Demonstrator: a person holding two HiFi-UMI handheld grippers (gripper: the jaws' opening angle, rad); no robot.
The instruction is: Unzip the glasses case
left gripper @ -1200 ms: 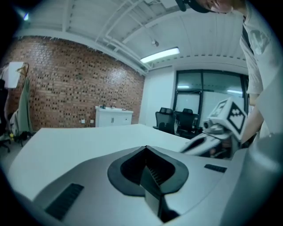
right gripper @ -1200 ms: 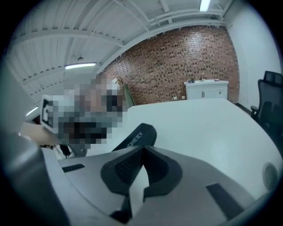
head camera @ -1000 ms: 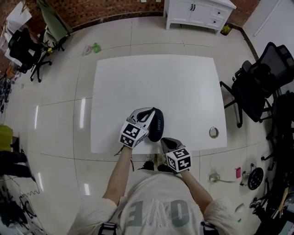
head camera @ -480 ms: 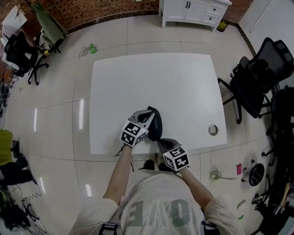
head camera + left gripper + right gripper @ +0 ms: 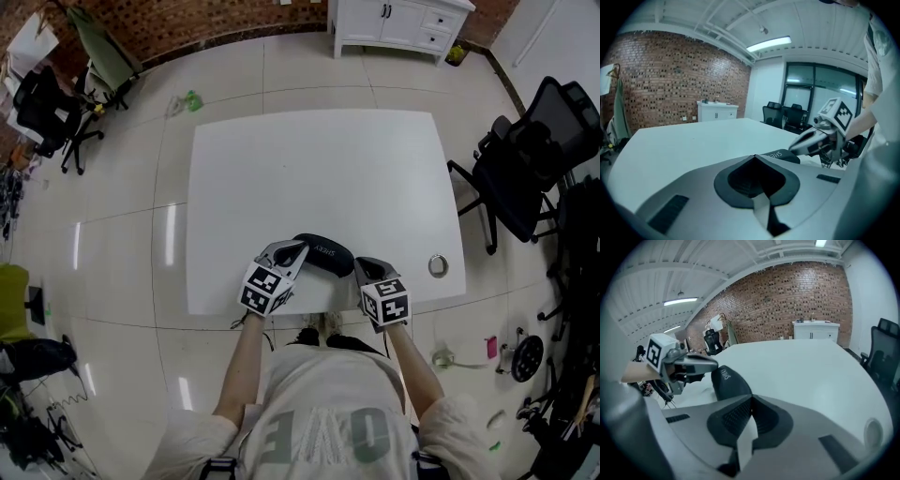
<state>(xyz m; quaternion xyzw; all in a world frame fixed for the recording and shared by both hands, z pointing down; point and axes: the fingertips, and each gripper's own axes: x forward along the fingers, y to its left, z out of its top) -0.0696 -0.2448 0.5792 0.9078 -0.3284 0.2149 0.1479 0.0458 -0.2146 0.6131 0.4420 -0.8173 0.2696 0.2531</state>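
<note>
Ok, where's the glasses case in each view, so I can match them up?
Head view: glasses case just below centre, lying crosswise.
Left gripper view: right of centre, just beyond the jaws.
Right gripper view: left of centre, just beyond the jaws.
Shared landmark: white cabinet, top of the head view, in the background of the left and right gripper views.

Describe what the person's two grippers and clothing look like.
The left gripper and right gripper are light grey, with tapering fingers lined by black ribbed pads. Each carries a white cube with black square markers. The person wears a pale short-sleeved T-shirt with grey lettering.
</note>
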